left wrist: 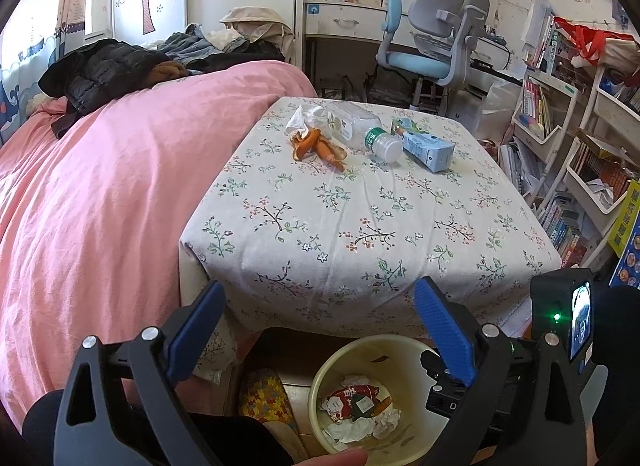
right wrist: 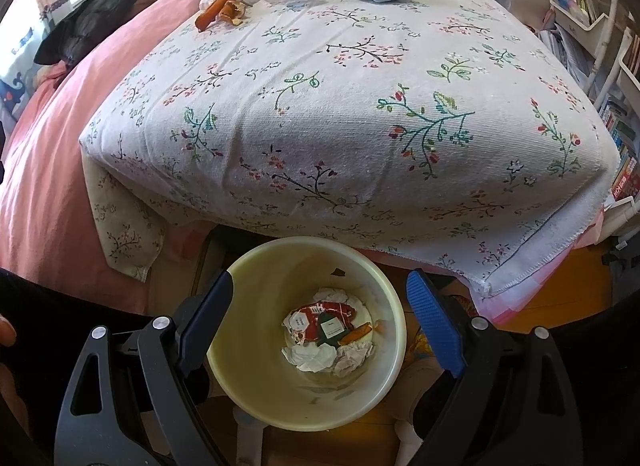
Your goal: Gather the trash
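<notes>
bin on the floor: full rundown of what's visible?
The trash bin is a round, pale cream bucket that looks like plastic, standing upright and open-topped on the floor at the near edge of the cloth-covered table. Its inner wall shows a few smudges. Only the bottom is covered: crumpled white paper, a red wrapper and a piece of orange peel. Nothing grips it; the right gripper hangs open above it.

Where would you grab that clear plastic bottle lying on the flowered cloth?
Across the ribbed middle of the clear plastic bottle, coming from above. It lies on its side, white cap toward the camera, so its round flanks look freest; the blue carton crowds one side.
</notes>
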`<state>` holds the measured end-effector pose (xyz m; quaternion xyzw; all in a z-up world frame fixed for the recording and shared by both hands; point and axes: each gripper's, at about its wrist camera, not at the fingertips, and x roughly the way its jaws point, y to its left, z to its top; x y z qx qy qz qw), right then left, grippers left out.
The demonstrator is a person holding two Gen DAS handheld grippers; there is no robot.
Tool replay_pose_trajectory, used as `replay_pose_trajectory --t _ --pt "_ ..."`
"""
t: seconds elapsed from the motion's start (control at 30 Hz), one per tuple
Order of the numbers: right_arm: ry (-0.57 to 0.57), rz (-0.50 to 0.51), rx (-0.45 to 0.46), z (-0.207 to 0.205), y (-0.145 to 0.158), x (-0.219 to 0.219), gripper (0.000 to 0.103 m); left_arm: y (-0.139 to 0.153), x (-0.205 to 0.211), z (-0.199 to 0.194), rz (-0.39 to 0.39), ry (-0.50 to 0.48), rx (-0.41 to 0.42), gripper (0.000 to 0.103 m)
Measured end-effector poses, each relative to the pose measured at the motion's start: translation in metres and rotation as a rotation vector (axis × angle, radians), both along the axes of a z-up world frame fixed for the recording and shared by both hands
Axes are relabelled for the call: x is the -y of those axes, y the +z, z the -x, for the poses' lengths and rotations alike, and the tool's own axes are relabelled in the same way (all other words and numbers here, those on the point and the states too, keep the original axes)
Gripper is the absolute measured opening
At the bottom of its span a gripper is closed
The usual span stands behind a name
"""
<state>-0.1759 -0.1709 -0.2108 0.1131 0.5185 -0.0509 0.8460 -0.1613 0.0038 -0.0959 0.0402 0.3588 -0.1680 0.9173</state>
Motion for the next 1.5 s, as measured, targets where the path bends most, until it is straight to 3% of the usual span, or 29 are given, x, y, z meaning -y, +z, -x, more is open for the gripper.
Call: replay_pose_trajectory --t 1.5 --pt "0.028 0.019 -0.011 -0.0017 -0.0034 -0.008 0.085 -0.002 -0.0077 -0.0054 0.028 0.013 -0.035 0.091"
